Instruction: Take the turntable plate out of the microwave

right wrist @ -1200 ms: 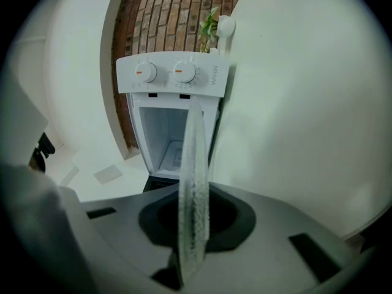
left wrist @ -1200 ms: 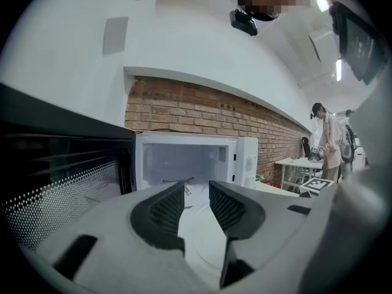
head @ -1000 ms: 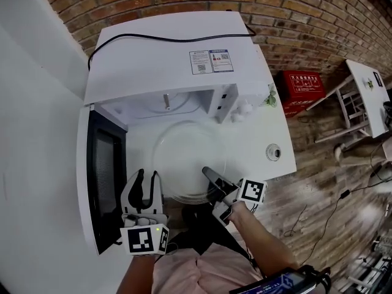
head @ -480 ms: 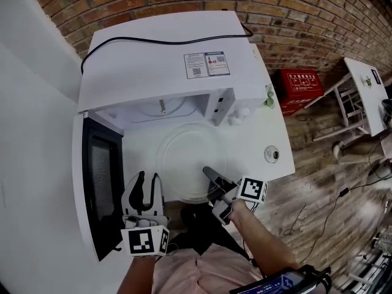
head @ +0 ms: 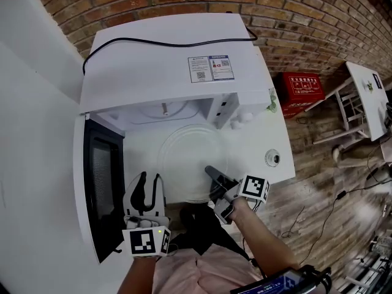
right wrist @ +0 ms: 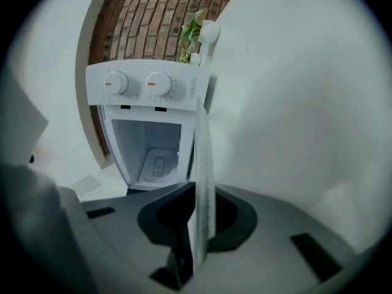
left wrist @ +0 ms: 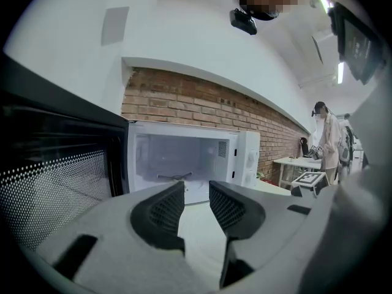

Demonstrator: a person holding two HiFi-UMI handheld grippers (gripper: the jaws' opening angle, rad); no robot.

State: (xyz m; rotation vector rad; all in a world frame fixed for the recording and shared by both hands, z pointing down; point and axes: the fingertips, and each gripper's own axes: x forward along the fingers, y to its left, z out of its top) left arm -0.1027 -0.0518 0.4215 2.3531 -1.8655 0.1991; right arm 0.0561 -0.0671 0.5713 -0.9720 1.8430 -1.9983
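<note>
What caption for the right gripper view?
Right gripper pinching the rim of the turntable plate, its jaws just opening a little, open microwave behind.

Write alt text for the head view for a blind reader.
The right gripper pinches the near edge of a glass plate outside the open microwave, its jaws having just eased slightly. The left gripper beside it is open and empty.

Bright, even light leaves the white bench (head: 260,141) and microwave (head: 165,54) almost shadowless in the head view. Both gripper views bend strongly, with black corners. The left one shows soft near fingers (left wrist: 160,210) and a glaring ceiling lamp (left wrist: 339,72); the right is hazy.
</note>
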